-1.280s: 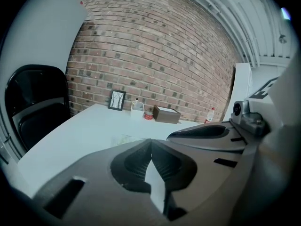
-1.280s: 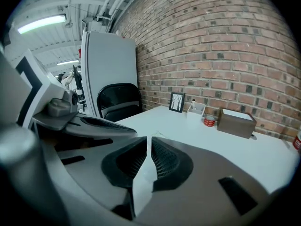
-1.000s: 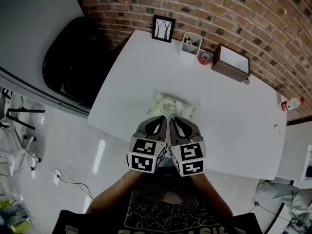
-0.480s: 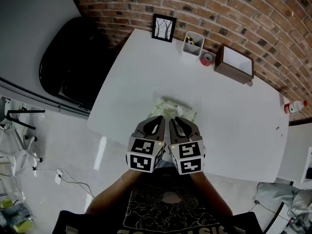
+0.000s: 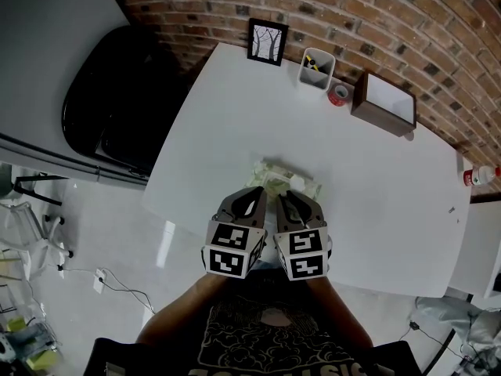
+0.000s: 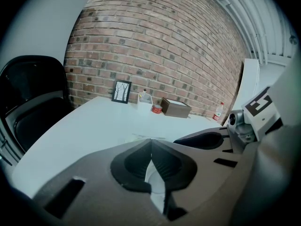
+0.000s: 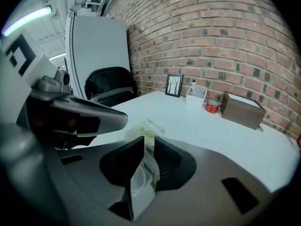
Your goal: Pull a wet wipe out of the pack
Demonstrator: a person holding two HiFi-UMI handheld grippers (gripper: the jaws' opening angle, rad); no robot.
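- Light fell evenly and fairly brightly on the white table [image 5: 376, 210]. Its top was close to washed out, with no hard glare spot.
- Left of the table, the glossy floor [image 5: 117, 233] carried a pale reflected streak.
- Above and left of the table, in the right gripper view, a ceiling light [image 7: 28, 20] glowed as a greenish strip.
- Behind the table, the brick wall [image 5: 376, 14] bowed with wide-angle distortion. Both gripper views darkened to black at the corners.
- The left gripper view had a cool bluish cast.
- On the near side of the table, the left gripper [image 6: 150, 140] and the right gripper [image 7: 149, 138] looked soft and dim.
- Left of the table, the black chair [image 5: 117, 92] lost its detail in shadow.
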